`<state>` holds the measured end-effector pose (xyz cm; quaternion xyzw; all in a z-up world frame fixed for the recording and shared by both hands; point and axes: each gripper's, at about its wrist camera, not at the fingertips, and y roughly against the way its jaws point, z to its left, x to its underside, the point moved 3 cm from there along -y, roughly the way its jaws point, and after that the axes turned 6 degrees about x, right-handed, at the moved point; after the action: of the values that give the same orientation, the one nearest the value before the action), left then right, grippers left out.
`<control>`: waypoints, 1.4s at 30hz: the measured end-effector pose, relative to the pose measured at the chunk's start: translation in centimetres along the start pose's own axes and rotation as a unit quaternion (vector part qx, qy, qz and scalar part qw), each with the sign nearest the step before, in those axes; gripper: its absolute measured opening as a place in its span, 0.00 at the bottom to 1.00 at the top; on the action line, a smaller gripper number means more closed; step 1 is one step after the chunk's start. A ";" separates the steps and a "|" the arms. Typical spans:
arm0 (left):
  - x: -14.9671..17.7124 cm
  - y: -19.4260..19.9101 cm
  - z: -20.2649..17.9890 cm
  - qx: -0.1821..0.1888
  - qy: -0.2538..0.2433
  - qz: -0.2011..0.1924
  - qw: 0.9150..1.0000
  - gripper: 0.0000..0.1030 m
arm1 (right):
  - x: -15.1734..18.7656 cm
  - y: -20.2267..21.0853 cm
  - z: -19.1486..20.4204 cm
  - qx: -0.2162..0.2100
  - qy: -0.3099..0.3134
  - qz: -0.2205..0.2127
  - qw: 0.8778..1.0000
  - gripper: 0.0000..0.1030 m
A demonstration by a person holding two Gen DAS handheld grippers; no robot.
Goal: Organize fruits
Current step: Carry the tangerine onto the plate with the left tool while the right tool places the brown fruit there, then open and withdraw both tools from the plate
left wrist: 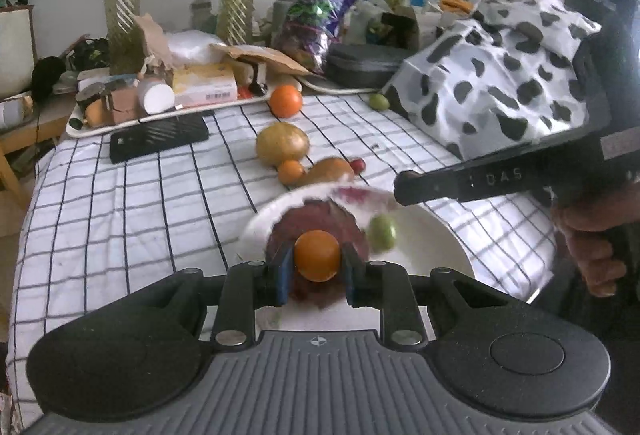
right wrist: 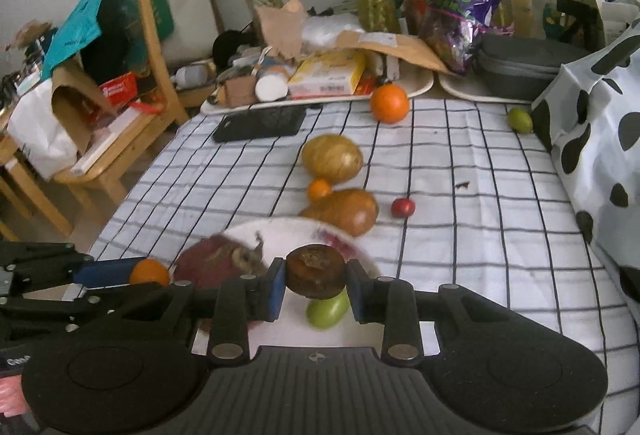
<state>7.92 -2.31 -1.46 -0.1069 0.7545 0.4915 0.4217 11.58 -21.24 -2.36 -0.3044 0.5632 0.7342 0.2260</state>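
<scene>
Plate (right wrist: 288, 231) holds two fruits; left hand-held gripper (left wrist: 317, 265) grips small orange (left wrist: 317, 255), right hand-held gripper (right wrist: 316, 285) a brown fruit (right wrist: 316, 271). Six remain on surface (right wrist: 460, 235).

Right gripper (right wrist: 316, 285) jaws clamp dark brown fruit (right wrist: 316, 271) above white plate (right wrist: 288, 229); green fruit (right wrist: 328, 309) below
</scene>
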 end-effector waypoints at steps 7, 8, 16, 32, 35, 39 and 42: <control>1.5 -0.4 -1.4 -0.003 -0.021 0.034 0.999 0.24 | 1.3 1.3 1.8 0.002 0.013 0.002 1.000 0.33; 1.7 -0.5 -1.5 -0.002 -0.020 0.040 0.999 0.24 | 1.6 1.3 1.8 0.005 0.014 0.006 1.000 0.33; 3.4 -2.0 -2.3 0.010 -0.011 0.072 0.997 0.24 | 4.2 0.4 1.9 0.030 0.036 0.052 0.998 0.33; 4.3 -2.3 -2.6 -0.026 -0.028 0.074 0.997 0.58 | 4.8 0.0 2.8 0.045 0.074 0.063 0.994 0.78; 4.2 -1.8 -2.4 -0.021 -0.013 0.064 0.998 0.59 | 4.6 0.1 2.7 0.053 0.073 0.058 0.994 0.88; 4.1 -1.1 -2.5 -0.023 -0.005 0.053 0.998 0.59 | 4.4 0.4 2.2 0.065 0.064 0.050 0.995 0.95; 4.1 -0.8 -2.5 -0.025 0.000 0.047 0.999 0.59 | 4.4 0.9 1.8 0.085 0.057 0.042 0.994 1.00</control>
<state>4.51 -3.70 -4.59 -0.0822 0.7462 0.5292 0.3953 7.49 -19.76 -4.51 -0.3011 0.6479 0.6740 0.1878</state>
